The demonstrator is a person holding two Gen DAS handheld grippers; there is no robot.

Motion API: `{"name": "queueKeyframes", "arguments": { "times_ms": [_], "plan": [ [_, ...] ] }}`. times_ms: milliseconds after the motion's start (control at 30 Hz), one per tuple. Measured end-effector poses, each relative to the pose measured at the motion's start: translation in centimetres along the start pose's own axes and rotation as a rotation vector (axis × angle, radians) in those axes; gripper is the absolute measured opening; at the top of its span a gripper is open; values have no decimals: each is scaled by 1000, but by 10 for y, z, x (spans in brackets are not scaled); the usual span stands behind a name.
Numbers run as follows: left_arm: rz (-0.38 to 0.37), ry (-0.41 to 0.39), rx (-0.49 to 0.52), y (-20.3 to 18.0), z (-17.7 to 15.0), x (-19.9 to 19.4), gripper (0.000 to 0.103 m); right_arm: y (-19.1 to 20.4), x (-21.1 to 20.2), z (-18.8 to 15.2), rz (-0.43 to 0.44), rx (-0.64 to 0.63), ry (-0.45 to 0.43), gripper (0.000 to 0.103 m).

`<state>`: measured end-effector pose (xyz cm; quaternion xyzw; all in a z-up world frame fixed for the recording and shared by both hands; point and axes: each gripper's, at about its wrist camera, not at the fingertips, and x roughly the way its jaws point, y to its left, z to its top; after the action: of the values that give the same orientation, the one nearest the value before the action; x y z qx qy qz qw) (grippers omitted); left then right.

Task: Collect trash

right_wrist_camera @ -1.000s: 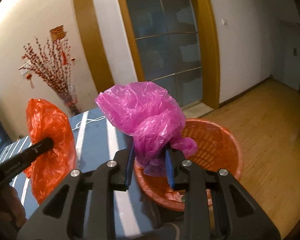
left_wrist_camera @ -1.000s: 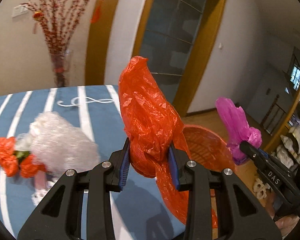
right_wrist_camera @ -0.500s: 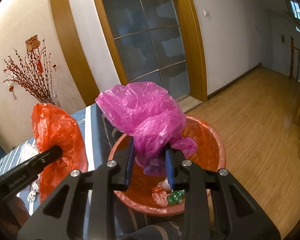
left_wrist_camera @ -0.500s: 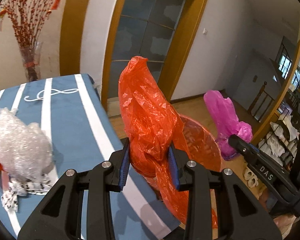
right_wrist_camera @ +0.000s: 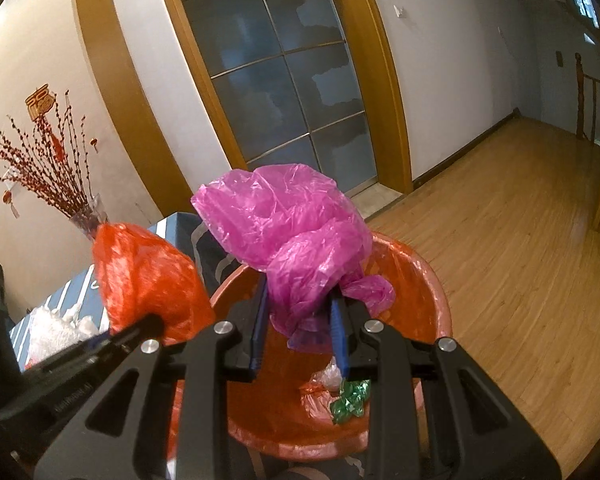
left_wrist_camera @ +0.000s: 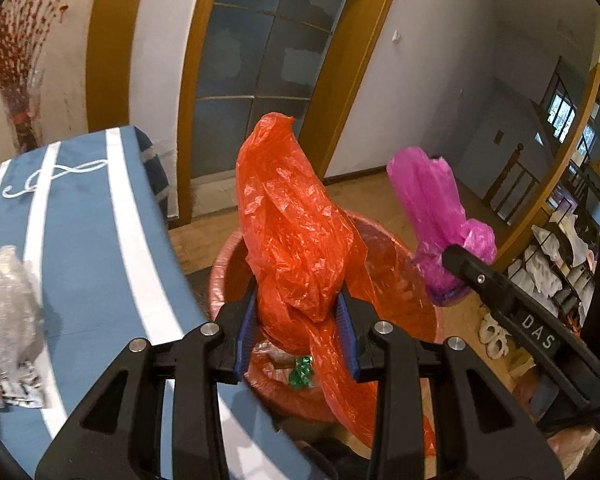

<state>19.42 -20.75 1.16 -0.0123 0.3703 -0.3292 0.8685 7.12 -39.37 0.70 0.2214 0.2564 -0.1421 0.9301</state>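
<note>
My left gripper [left_wrist_camera: 298, 332] is shut on a crumpled orange plastic bag [left_wrist_camera: 296, 224] and holds it over the near rim of an orange-lined trash basket [left_wrist_camera: 396, 264]. My right gripper [right_wrist_camera: 298, 334] is shut on a crumpled pink plastic bag [right_wrist_camera: 296, 236] and holds it above the same basket [right_wrist_camera: 432, 280]. The pink bag [left_wrist_camera: 436, 216] also shows in the left wrist view, and the orange bag [right_wrist_camera: 140, 276] in the right wrist view. Green foil trash [right_wrist_camera: 350, 400] and clear wrappers lie in the basket.
A blue table with white stripes [left_wrist_camera: 84, 216] stands left of the basket, with a bubble-wrap bundle [left_wrist_camera: 4, 300] on it. A vase of red branches [right_wrist_camera: 56, 172] stands behind the table. A glass door [right_wrist_camera: 284, 76] and wooden floor [right_wrist_camera: 520, 240] lie beyond.
Both grippers have swung right, off the table and over the basket, each still holding its bag. The basket's inside now shows below them.
</note>
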Motion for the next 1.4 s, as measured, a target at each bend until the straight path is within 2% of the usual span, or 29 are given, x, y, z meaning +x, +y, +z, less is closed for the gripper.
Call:
{"name": "queueKeyframes", "arguments": {
  "times_ms": [133, 200, 267, 333, 467, 567, 633, 733, 933, 1067, 1133, 1267, 1333, 1400],
  "plan": [
    [9, 23, 5, -1, -1, 12, 47, -6, 12, 4, -2, 25, 11, 33],
    [17, 29, 7, 0, -2, 14, 59, -9, 17, 5, -6, 36, 19, 36],
    [31, 29, 4, 2, -4, 15, 63, -14, 18, 3, -13, 40, 22, 37],
    [43, 32, -4, 5, -5, 14, 67, -18, 19, 2, -22, 43, 25, 41],
    [99, 18, -13, 13, -10, 4, 85, -19, 14, -2, -44, 41, 25, 50],
    [133, -12, -25, 22, -13, -10, 94, -15, 9, -5, -64, 15, 16, 58],
    [147, -19, -40, 29, -13, -16, 95, -10, 4, -7, -70, -4, 9, 65],
    [188, -8, -54, 42, -15, -29, 95, -1, -2, -10, -67, -33, 3, 70],
    [330, -32, -69, 67, -24, -62, 95, 28, -12, -20, -42, -98, 9, 71],
    [429, -60, -104, 93, -33, -93, 100, 52, -16, -28, -4, -136, 24, 71],
    [453, -67, -123, 105, -37, -105, 100, 68, -15, -32, 15, -161, 33, 71],
    [517, -111, -178, 147, -48, -143, 100, 99, -15, -44, 51, -215, 51, 71],
    [555, -135, -219, 178, -54, -162, 100, 114, -15, -50, 61, -238, 54, 77],
    [601, -145, -258, 205, -60, -175, 100, 128, -15, -55, 75, -255, 53, 77]
  ]
}}
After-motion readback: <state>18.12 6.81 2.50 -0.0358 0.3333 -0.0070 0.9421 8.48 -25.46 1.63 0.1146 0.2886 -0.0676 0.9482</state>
